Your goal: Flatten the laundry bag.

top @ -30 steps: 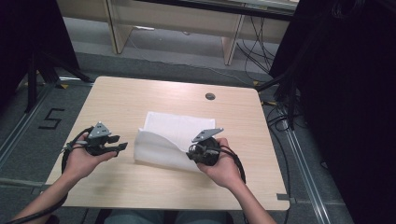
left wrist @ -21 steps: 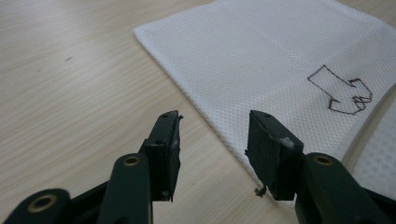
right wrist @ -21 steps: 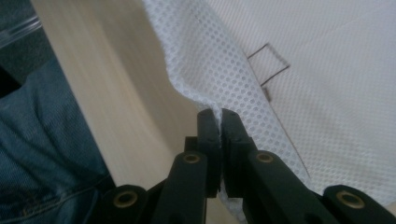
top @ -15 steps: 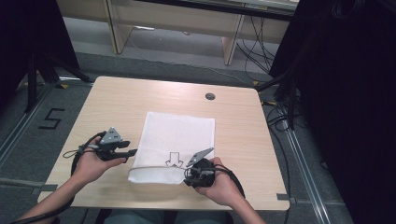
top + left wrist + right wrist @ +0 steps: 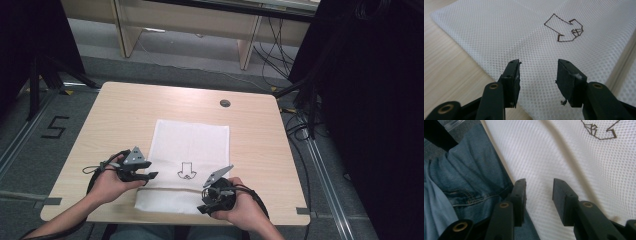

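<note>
A white mesh cloth [image 5: 190, 165] was laid flat on the wooden table [image 5: 125, 115], its long axis running near to far and its near edge folded over by the table's near side. The left gripper [image 5: 150, 176] was held at the cloth's left edge, jaws apart and empty. The right gripper [image 5: 202, 209], nearer the folded near edge, had just been opened, nothing being held between its jaws.
</note>
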Demonstrator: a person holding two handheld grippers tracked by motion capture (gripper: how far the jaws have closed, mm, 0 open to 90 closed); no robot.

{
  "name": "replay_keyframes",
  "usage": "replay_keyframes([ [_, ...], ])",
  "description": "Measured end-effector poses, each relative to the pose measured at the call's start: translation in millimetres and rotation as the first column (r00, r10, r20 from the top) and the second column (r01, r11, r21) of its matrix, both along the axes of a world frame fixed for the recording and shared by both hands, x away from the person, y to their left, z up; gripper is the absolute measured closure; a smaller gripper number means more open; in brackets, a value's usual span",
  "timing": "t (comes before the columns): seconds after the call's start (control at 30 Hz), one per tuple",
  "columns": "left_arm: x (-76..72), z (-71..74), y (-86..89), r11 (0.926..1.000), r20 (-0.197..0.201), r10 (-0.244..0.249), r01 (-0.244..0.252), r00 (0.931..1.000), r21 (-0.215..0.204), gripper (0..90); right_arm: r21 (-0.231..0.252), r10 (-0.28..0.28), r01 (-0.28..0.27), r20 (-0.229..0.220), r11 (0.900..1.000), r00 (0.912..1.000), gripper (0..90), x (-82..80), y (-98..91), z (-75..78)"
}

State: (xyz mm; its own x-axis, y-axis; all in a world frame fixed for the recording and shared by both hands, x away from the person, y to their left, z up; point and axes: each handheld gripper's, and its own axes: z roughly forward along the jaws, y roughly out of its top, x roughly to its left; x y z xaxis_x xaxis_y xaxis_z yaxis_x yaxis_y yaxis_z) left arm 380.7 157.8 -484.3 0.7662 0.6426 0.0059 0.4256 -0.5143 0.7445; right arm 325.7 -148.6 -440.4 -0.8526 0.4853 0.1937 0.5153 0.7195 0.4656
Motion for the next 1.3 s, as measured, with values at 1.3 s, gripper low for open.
replay_keyframes([
  [1.3, -6.9, -15.6, -7.2, 0.9819, -0.124, -0.094, 0.113, 0.9878, 0.152, 75.7, -0.201, -0.248, 0.262, 0.094, 0.9438, 0.9642, 90.0, 47.8, -34.0, -40.1],
])
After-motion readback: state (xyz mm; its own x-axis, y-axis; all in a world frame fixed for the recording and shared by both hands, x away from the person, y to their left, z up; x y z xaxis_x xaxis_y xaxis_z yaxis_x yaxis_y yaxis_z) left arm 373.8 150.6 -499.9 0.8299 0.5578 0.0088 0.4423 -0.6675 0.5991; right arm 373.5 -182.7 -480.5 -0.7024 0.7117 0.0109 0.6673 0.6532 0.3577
